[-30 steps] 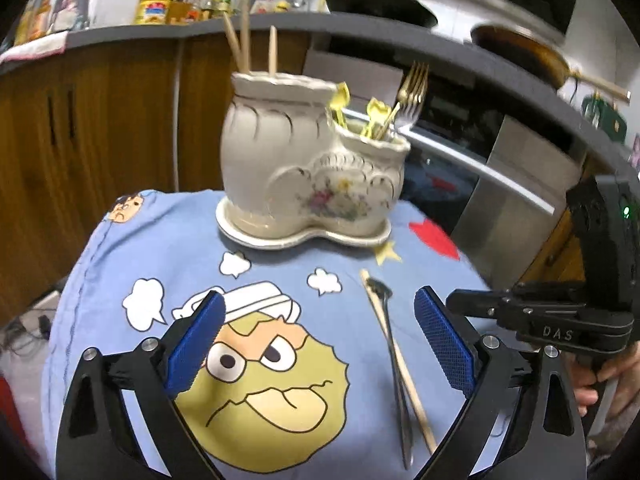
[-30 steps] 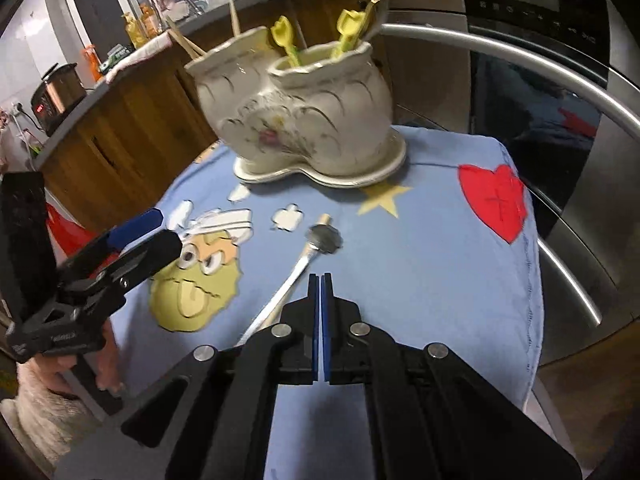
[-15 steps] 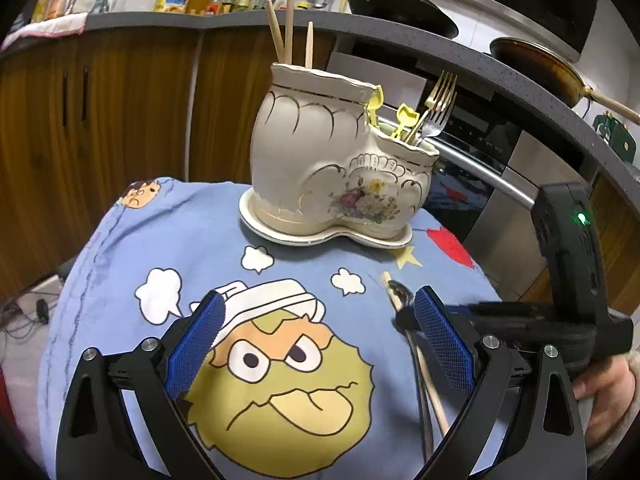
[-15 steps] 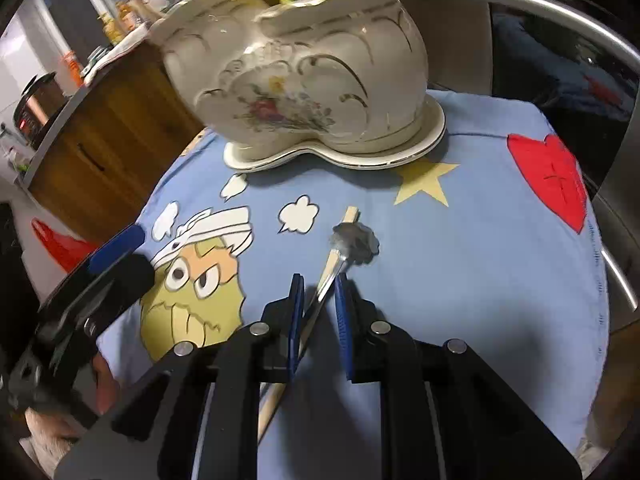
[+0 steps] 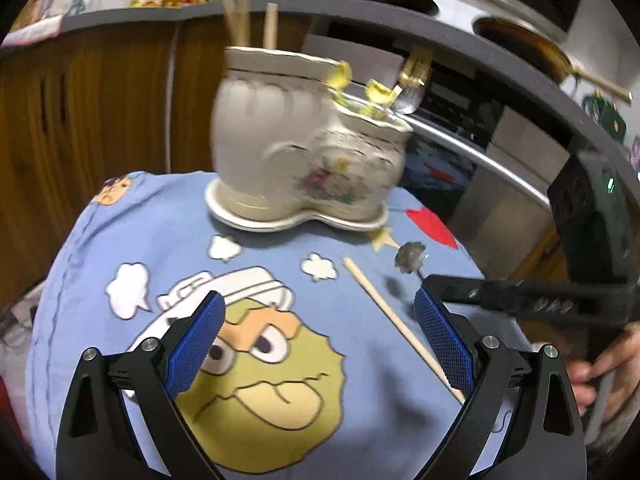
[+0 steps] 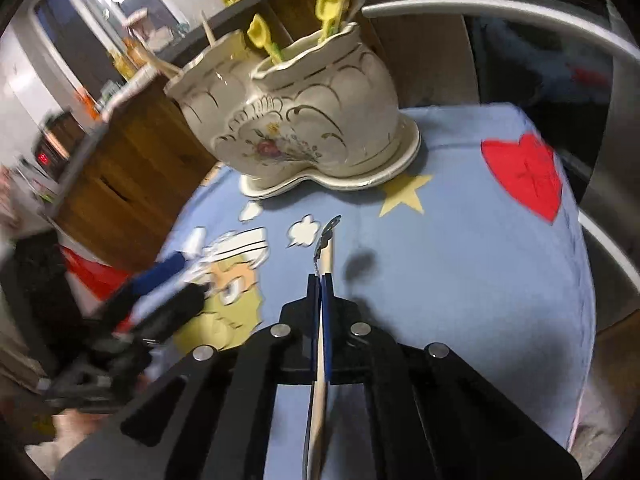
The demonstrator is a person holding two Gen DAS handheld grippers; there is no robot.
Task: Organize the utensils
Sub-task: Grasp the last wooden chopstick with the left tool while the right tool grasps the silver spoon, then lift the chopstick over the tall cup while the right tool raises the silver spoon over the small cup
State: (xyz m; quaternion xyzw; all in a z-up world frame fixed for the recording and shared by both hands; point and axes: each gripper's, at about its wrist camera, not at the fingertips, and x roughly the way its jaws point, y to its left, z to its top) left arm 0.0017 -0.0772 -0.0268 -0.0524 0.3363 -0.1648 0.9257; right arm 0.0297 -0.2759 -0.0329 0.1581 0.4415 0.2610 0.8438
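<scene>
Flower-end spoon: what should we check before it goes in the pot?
1. Right gripper shut on the silver metal spoon with the flower-shaped end: ok.
2. Spoon lifted off the blue cartoon cloth: ok, its shadow lies apart from it.
3. Pale wooden chopstick not pinched along with the spoon: ok, the left wrist view shows it flat on the cloth.
4. Cream ceramic two-pot holder upright on its saucer: ok.
5. Room in the smaller pot beside the yellow plastic utensils: cannot tell.
6. Left gripper open and empty: ok.
</scene>
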